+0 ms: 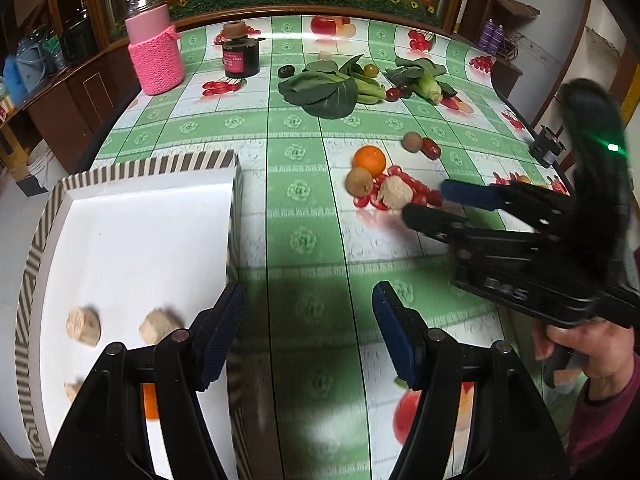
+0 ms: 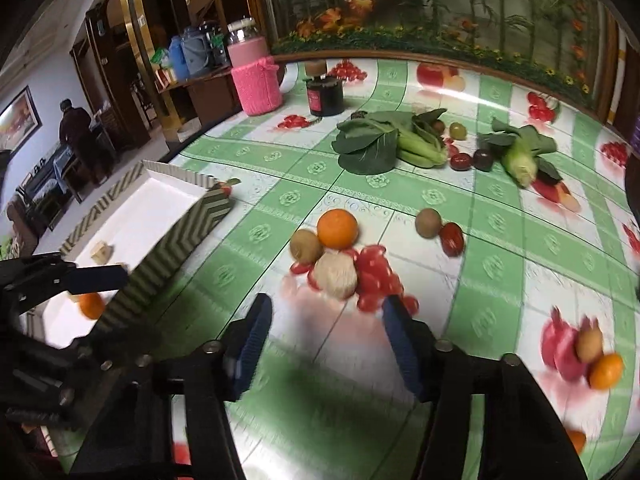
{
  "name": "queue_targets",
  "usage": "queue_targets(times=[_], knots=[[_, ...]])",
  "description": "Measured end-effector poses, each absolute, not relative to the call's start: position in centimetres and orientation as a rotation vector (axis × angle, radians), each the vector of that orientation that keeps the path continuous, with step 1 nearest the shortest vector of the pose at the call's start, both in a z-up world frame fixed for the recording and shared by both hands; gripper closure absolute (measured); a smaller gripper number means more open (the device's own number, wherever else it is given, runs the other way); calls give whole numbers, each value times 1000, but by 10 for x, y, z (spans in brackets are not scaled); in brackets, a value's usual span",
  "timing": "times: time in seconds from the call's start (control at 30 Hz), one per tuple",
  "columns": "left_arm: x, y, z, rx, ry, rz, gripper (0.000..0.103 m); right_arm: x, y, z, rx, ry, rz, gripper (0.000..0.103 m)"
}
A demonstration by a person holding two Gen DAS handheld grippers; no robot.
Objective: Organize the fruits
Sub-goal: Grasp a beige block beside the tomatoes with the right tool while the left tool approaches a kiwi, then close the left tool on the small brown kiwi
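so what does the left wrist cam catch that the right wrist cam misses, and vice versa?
Only the left wrist view: the whole right gripper, open, reaching toward the beige lump, plus the hand holding it, and two more beige lumps in the tray.

Only the right wrist view: a loose orange and brown fruit at far right, and a person standing in the back room.

Both: the orange, the kiwi beside it, the leafy greens and the pink jar.

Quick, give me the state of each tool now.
Left tool: open, holding nothing.
Right tool: open, holding nothing, pointed at the beige lump.
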State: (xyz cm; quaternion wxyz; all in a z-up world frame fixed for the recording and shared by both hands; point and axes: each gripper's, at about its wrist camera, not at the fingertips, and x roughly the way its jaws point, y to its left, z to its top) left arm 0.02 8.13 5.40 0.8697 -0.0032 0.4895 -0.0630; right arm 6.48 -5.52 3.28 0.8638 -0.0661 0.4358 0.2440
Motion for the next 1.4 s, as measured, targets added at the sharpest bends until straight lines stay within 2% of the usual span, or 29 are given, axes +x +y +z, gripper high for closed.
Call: queue_targets(times=[0.07, 0.1, 0.17, 0.8, 0.83, 0.9, 0.93, 1.03, 1.07, 1.17, 1.23, 1.27, 1.3, 1.4], knots=[[9, 80, 54, 4, 1027, -134, 38, 74, -52, 26, -145, 922, 511, 55], [13, 79, 54, 9, 1025, -136, 38, 79, -49, 22, -152, 930, 519, 65], [21, 77, 54, 18, 1022, -140, 38, 83, -45, 15, -178, 951, 538, 75], [94, 34, 25, 65, 1066, -208, 38, 63, -115, 24, -23, 913, 484, 76], [96, 34, 24, 69, 1063, -209, 40, 63, -114, 25, -21, 910, 491, 76], [99, 33, 21, 77, 1063, -223, 56, 63, -114, 25, -12, 910, 503, 76], [101, 32, 19, 84, 1070, -226, 71, 63, -114, 24, -8, 912, 507, 76], [101, 30, 17, 111, 1058, -219, 82, 64, -114, 22, -10, 916, 509, 76], [101, 31, 16, 105, 1060, -226, 82, 64, -113, 22, -12, 918, 505, 76], [99, 33, 16, 103, 1060, -230, 82, 63, -114, 22, -14, 913, 497, 73], [98, 33, 17, 99, 1059, -231, 82, 61, -114, 25, -11, 890, 506, 58], [97, 34, 16, 94, 1059, -232, 82, 60, -115, 27, -4, 872, 499, 41], [97, 35, 17, 89, 1060, -234, 82, 59, -115, 28, 3, 859, 495, 34], [95, 35, 17, 85, 1060, -239, 82, 62, -114, 28, 8, 871, 511, 35]])
